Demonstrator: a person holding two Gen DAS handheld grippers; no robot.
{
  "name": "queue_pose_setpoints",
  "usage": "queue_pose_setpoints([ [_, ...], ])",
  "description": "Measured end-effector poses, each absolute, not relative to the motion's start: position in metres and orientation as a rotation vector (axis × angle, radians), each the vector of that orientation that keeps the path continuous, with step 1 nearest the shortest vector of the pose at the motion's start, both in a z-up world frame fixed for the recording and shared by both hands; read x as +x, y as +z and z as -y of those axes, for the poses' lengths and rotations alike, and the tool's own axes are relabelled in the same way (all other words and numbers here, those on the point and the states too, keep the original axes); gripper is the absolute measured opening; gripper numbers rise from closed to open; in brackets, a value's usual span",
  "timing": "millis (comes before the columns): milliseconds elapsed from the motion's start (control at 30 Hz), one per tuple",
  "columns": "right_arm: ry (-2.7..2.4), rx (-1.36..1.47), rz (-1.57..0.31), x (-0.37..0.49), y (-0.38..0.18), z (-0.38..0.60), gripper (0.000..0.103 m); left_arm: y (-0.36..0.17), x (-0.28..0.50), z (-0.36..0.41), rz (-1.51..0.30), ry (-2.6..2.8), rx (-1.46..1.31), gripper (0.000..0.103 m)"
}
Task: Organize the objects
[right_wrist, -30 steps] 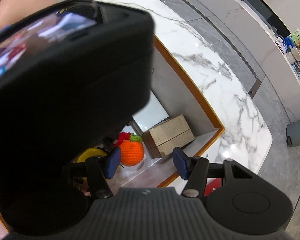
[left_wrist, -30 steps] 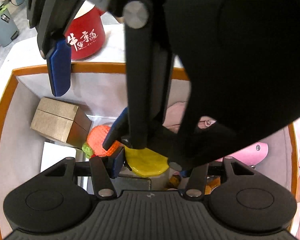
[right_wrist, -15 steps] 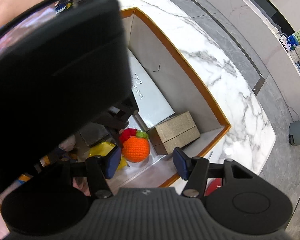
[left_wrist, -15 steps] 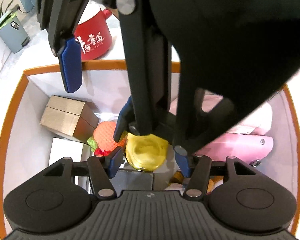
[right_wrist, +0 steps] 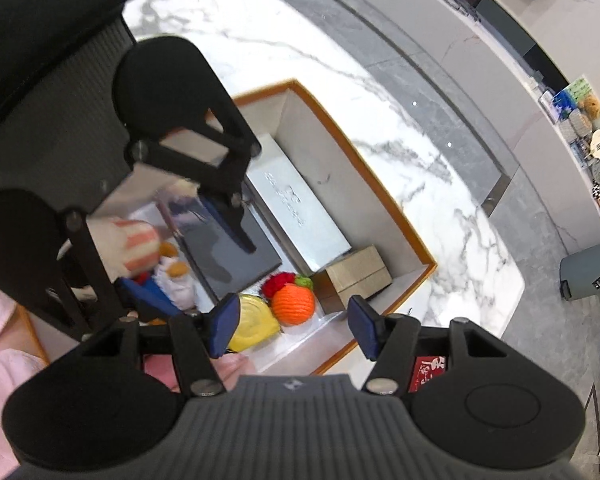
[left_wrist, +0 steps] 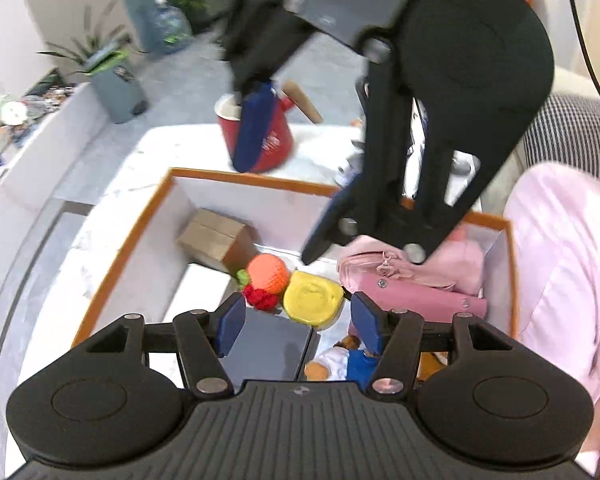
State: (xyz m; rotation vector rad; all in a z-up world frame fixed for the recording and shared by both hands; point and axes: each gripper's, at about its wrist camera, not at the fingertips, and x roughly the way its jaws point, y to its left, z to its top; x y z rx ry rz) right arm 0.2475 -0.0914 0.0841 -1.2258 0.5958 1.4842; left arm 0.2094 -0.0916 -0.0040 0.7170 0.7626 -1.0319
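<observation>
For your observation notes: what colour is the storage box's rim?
Orange: the storage box's rim shows best in the right wrist view.

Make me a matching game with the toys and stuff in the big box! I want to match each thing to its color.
Things:
1. crochet ball
2. squishy disc
3. pouch
4. small box

Colors:
A. pink
B. tan
C. orange
D. yellow

Pairs: 1-C, 2-D, 3-A, 4-B

All four sit inside the orange-rimmed box. Both claws are open and hold nothing.
</observation>
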Motion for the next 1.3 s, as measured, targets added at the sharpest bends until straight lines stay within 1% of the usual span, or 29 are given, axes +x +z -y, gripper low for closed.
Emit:
queue_pose_setpoints([
  [33,1.487,-1.213,-0.592,0.244,0.089,0.096,0.063,0.001,0.199,0.09,-0.751,-1.015,0.701,0.068],
  [67,1.49,-1.2,-0.589,0.242,0.094,0.103,0.065,0.003,0.19,0.129,-0.742,-0.995,0.687,0.068],
  [133,1.492,-1.163,-0.589,0.235,0.104,0.109,0.065,0.017,0.189,0.139,-0.723,-0.942,0.652,0.068],
  [300,1.472,-0.986,-0.604,0.208,0.12,0.126,0.066,0.051,0.184,0.125,-0.661,-0.817,0.528,0.069],
  [333,1.459,-0.948,-0.601,0.204,0.12,0.129,0.066,0.056,0.179,0.121,-0.644,-0.793,0.494,0.072],
  [367,1.442,-0.905,-0.593,0.199,0.126,0.138,0.067,0.064,0.169,0.113,-0.626,-0.764,0.461,0.075],
  [500,1.367,-0.668,-0.595,0.182,0.146,0.172,0.074,0.076,0.137,0.088,-0.573,-0.614,0.344,0.077],
  [533,1.355,-0.602,-0.6,0.181,0.136,0.178,0.075,0.075,0.129,0.081,-0.568,-0.563,0.315,0.078],
  [567,1.342,-0.538,-0.598,0.176,0.132,0.188,0.08,0.072,0.121,0.075,-0.561,-0.503,0.285,0.078],
  [600,1.336,-0.487,-0.601,0.173,0.122,0.193,0.081,0.07,0.112,0.069,-0.551,-0.463,0.264,0.078],
  [733,1.295,-0.318,-0.652,0.148,0.095,0.216,0.082,0.049,0.092,0.053,-0.592,-0.321,0.155,0.078],
  [867,1.237,-0.251,-0.638,0.121,0.073,0.227,0.082,0.037,0.077,0.043,-0.607,-0.207,0.048,0.079],
  [933,1.218,-0.205,-0.632,0.112,0.064,0.235,0.082,0.04,0.064,0.039,-0.577,-0.161,0.026,0.083],
  [1100,1.117,-0.148,-0.582,0.1,0.047,0.247,0.085,0.027,0.047,0.046,-0.523,-0.062,0.067,0.085],
  [1167,1.098,-0.117,-0.576,0.099,0.045,0.253,0.085,0.022,0.044,0.048,-0.52,-0.037,0.066,0.089],
  [1300,1.061,-0.084,-0.542,0.097,0.044,0.264,0.087,0.013,0.042,0.049,-0.526,-0.004,0.04,0.089],
])
